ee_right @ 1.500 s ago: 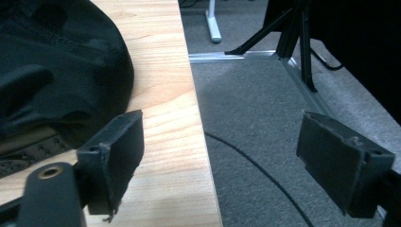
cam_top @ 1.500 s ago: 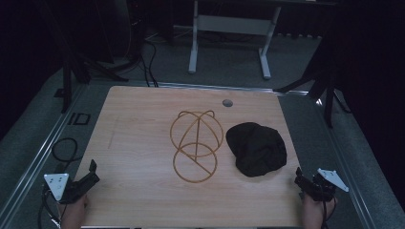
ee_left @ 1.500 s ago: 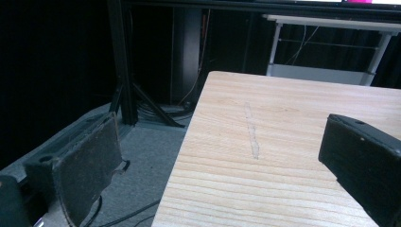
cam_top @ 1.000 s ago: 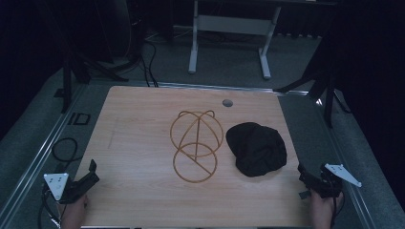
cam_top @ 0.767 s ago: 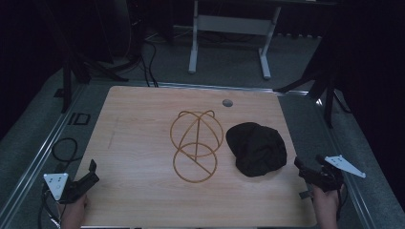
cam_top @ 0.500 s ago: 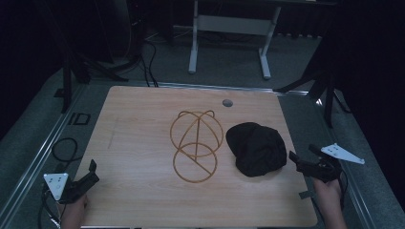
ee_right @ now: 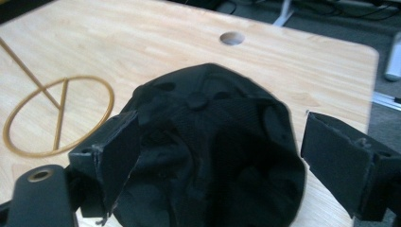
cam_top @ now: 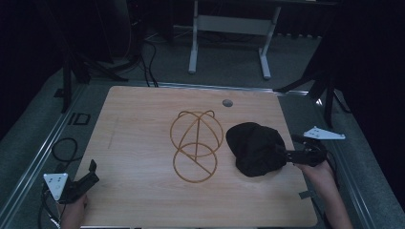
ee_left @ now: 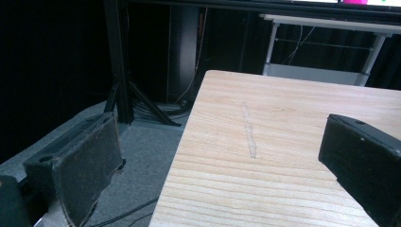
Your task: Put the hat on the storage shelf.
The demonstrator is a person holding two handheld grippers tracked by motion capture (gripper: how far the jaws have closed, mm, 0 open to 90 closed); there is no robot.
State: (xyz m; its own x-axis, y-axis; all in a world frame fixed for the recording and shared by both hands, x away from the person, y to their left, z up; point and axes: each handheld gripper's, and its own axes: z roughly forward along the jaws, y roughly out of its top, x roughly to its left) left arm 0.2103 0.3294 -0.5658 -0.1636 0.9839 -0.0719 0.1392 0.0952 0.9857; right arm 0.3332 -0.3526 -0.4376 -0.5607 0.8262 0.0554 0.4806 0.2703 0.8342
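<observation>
Black fabric of the cap (cam_top: 254, 148) lies on the right part of the wooden surface (cam_top: 138, 138), just beside the golden wire stand (cam_top: 196, 143). My right gripper (cam_top: 286, 156) reaches it from the right edge, and in the right gripper view the cap (ee_right: 213, 151) sits between my two jaws, which stand wide apart and released; the left jaw is at the cloth, but I cannot tell if it touches. The small button on top of the cap faces up. My left gripper (cam_top: 88, 177) waits at the near left corner of the surface, well apart from the cap, with its jaws also spread and nothing between them. A round hole (cam_top: 227, 102) is near the far edge.
</observation>
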